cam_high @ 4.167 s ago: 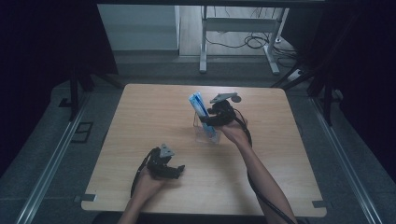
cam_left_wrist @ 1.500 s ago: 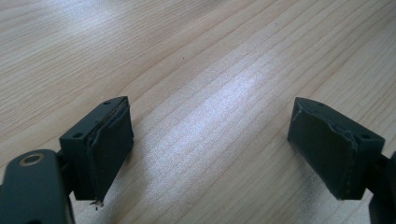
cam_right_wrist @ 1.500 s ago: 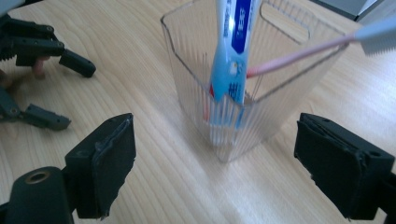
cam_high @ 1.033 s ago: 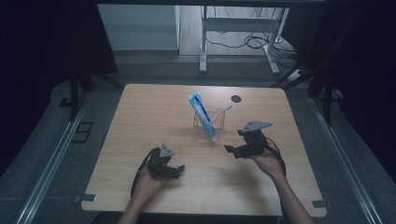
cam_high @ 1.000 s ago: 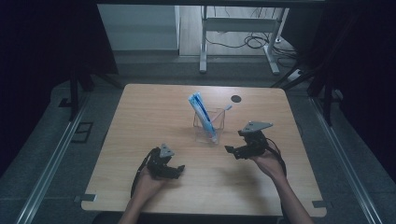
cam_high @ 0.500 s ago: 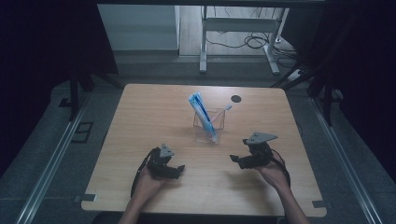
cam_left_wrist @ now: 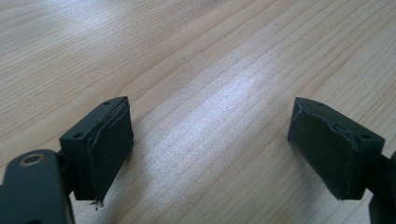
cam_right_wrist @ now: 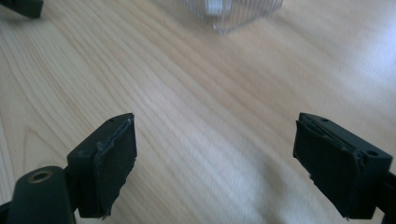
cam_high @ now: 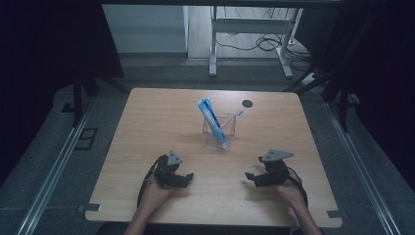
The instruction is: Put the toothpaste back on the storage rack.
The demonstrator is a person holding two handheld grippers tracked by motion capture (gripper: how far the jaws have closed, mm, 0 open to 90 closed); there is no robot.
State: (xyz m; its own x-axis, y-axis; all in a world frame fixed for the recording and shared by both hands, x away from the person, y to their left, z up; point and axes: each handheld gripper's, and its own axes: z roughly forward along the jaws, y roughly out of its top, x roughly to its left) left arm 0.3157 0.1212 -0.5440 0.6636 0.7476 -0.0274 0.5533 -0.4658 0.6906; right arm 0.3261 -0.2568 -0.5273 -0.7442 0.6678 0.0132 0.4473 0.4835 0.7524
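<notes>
The clear holder [cam_high: 219, 132] stands just above the middle of the high view, on the wooden table [cam_high: 147, 122], and a blue tube [cam_high: 211, 119] leans in it, its top tilted toward the upper left and its lower end at the holder's base. A thin pale stick [cam_high: 236, 113] (maybe a toothbrush, too small to say) pokes out over the holder's right rim. Judging from how things lie, the loading looks done: both items are inside and the holder is upright.

Moving outward, your right gripper [cam_high: 255, 178] rests low at the lower right of the high view, well apart from the holder, with its jaws spread wide and nothing between them. In the right gripper view the two black pads [cam_right_wrist: 114, 163] stand far apart over bare wood, and the ribbed base of the holder [cam_right_wrist: 232, 11] sits at the top edge of that frame.

Your left gripper [cam_high: 184, 177] lies at the lower left of centre, also wide and empty; its own view shows only wood grain between the pads [cam_left_wrist: 109, 149].

A small dark disc [cam_high: 247, 103] sits on the table toward the upper right of the holder, untouched. If it belongs to the job, that is what remains for you; otherwise I judge you are finished and parked.
</notes>
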